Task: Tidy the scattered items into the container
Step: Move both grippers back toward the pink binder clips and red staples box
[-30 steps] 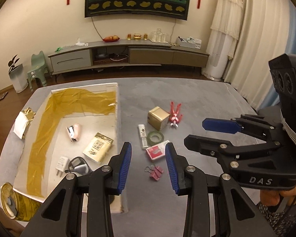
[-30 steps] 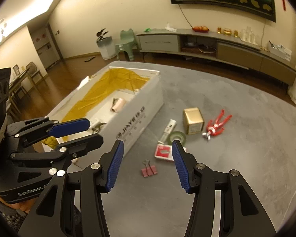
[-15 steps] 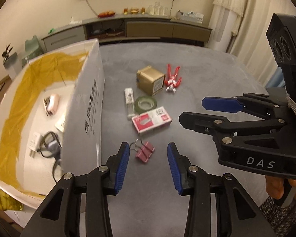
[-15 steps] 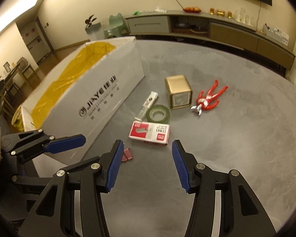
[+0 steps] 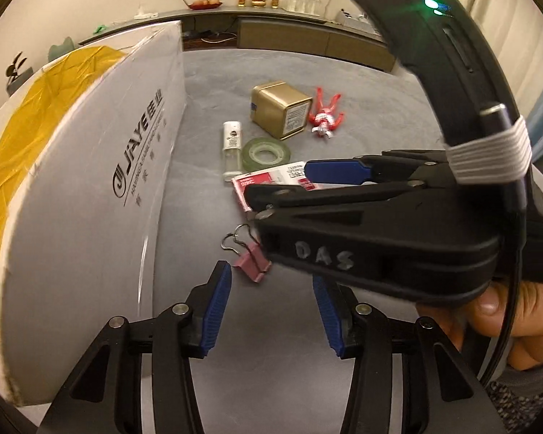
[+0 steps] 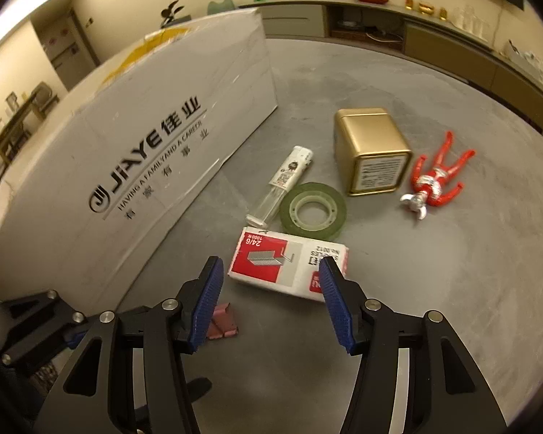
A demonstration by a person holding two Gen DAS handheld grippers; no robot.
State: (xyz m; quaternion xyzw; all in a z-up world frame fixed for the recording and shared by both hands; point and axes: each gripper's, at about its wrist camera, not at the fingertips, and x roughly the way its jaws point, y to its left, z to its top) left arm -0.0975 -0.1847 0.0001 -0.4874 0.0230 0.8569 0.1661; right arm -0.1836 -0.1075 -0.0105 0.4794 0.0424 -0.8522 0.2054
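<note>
The white cardboard box (image 5: 90, 181) with a yellow lining stands on the left, its printed wall (image 6: 126, 166) facing the loose items. My left gripper (image 5: 271, 282) is open and low over the grey table, with a pink binder clip (image 5: 253, 264) just ahead between its fingertips. My right gripper (image 6: 269, 271) is open and straddles a red and white staple box (image 6: 282, 264). In the left wrist view the right gripper (image 5: 289, 182) crosses in front and hides part of the staple box (image 5: 268, 181). The binder clip (image 6: 222, 322) lies by the right gripper's left finger.
Beyond the staple box lie a green tape roll (image 6: 313, 213), a clear and white lighter (image 6: 282, 184), a gold tin (image 6: 371, 148) and a red toy figure (image 6: 434, 181). A hand (image 5: 496, 314) holds the right gripper. A long sideboard (image 6: 434, 36) runs behind the table.
Both grippers have come down and forward toward the table. The binder clip is now between the left fingertips, the staple box between the right ones, and the right gripper now crosses the left view.
</note>
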